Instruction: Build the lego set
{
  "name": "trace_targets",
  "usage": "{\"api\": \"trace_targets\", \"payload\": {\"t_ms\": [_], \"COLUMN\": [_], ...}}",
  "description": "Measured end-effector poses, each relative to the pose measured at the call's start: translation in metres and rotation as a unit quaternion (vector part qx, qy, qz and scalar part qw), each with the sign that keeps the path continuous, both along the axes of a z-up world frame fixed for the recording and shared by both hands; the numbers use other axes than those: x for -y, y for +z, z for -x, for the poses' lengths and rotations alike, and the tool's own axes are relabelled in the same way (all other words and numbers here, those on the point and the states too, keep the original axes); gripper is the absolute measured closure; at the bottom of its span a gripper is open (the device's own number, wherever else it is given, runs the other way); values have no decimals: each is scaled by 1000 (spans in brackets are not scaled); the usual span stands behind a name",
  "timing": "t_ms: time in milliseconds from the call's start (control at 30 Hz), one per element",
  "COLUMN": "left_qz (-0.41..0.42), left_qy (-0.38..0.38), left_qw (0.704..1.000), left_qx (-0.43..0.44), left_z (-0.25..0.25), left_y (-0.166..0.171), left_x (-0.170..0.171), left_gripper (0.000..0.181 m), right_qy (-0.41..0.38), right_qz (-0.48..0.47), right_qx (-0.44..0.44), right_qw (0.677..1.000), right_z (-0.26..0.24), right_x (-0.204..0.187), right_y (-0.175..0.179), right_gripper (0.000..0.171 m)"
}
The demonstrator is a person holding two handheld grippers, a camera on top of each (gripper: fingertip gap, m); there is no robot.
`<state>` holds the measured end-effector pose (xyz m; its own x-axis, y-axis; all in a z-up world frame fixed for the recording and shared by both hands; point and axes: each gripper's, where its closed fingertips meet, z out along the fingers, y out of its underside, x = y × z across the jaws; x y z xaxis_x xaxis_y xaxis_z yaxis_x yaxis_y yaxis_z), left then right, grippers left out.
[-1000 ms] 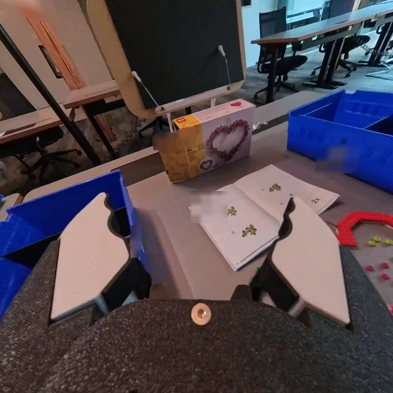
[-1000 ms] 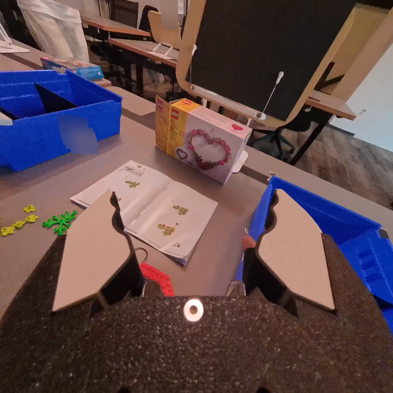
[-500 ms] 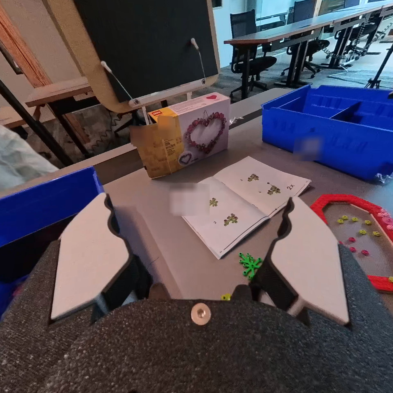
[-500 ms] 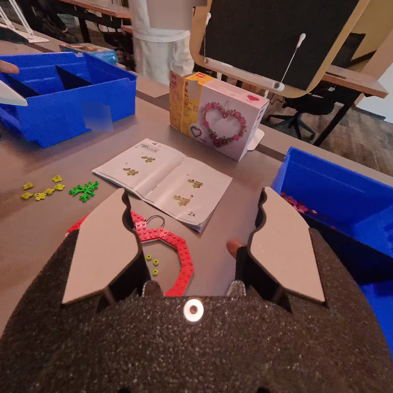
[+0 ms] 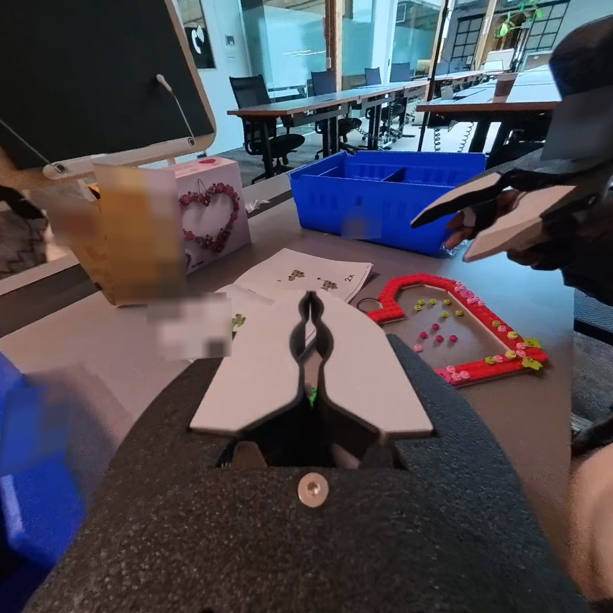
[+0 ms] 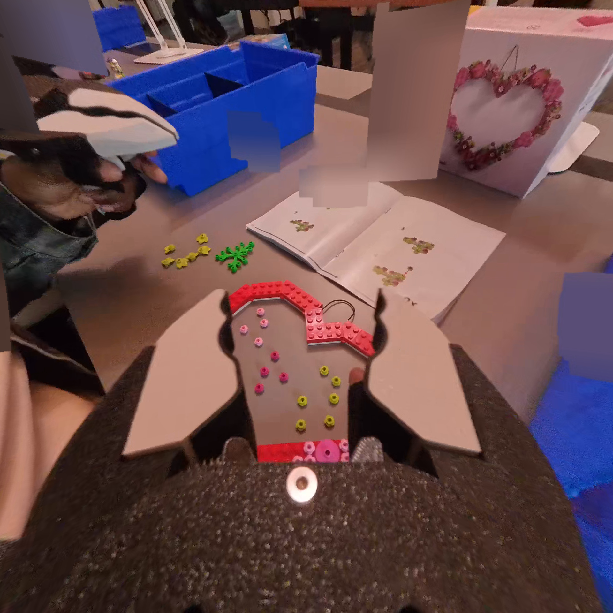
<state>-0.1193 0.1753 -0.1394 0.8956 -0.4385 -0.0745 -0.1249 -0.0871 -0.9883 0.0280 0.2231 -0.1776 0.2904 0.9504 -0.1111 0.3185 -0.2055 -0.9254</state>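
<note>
The red heart frame (image 6: 282, 292) lies flat on the grey table, with pink and lime flowers on its lower edge (image 5: 491, 368). Loose magenta studs (image 6: 265, 371) and lime studs (image 6: 331, 398) lie inside it. A green leaf piece (image 6: 235, 255) and yellow-green flower pieces (image 6: 185, 255) lie to its left. My right gripper (image 6: 302, 298) is open and empty, hovering over the frame; it also shows in the left wrist view (image 5: 438, 242). My left gripper (image 5: 310, 295) is shut with nothing seen in it, held above the table at the left (image 6: 172, 134).
The open instruction booklet (image 6: 381, 245) lies behind the frame, with the set's box (image 6: 497, 106) upright beyond it. One blue divided bin (image 6: 215, 109) stands at the far left, another (image 5: 381, 199) at the right. A third blue bin edge (image 5: 26, 464) is close by. My right fingertips sit around 15 cm from my left ones. About 12 cm separates my left fingertips from the green leaf piece (image 6: 235, 255).
My left gripper has shut and swung right, toward the booklet. My right gripper has moved left and forward, over the heart frame, and stays open.
</note>
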Motion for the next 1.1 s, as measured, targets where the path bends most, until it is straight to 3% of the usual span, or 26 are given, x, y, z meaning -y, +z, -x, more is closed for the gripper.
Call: {"api": "trace_targets", "payload": {"t_ms": [100, 433, 500, 533, 633, 667, 733, 800, 833, 867, 900, 967, 1000, 1067, 1100], "left_qz": [29, 149, 169, 178, 208, 221, 224, 226, 226, 222, 214, 203, 202, 196, 193], "left_qy": [-6, 7, 0, 1, 15, 14, 4, -20, -31, -43, -56, -66, -67, -59, -53], "left_qw": [1000, 986, 982, 980, 973, 970, 968, 967, 966, 965, 966, 968, 968, 970, 971], "left_qx": [4, -78, -88, -90, -96, -103, -114, -119, -124, -131, -137, -134, -133, -129, -129], "left_z": [5, 28, 25, 24, 20, 19, 15, 9, 8, 9, 9, 12, 14, 17, 19], "left_y": [-9, -40, -48, -53, -70, -76, -82, -85, -86, -86, -84, -82, -82, -80, -80], "left_x": [4, 46, 53, 54, 50, 48, 41, 35, 33, 32, 32, 33, 35, 36, 36], "left_gripper": [181, 180, 173, 158, 84, 76, 79, 94, 114, 154, 181, 181, 181, 176, 165], "right_qy": [7, 108, 122, 123, 123, 124, 132, 137, 146, 154, 157, 167, 172, 187, 196], "right_qz": [-1, -21, -24, -18, 7, 8, 4, 3, 1, -2, -7, -7, -11, -20, -24], "right_qx": [-36, -18, -24, -29, -21, -16, -4, 13, 17, 18, 16, 27, 44, 98, 134], "right_qw": [999, 994, 992, 992, 992, 992, 991, 991, 989, 988, 987, 986, 984, 977, 971], "right_z": [2, 7, 5, 4, 4, 4, 6, 10, 13, 17, 23, 39, 49, 70, 81], "right_x": [1, 31, 38, 39, 43, 44, 47, 48, 49, 51, 51, 52, 52, 52, 51], "right_y": [12, 10, 11, 11, 7, 5, 2, -2, -2, 0, 3, 4, 1, -10, -19], "right_gripper": [171, 171, 145, 132, 92, 87, 89, 103, 126, 156, 171, 171, 163, 121, 113]}}
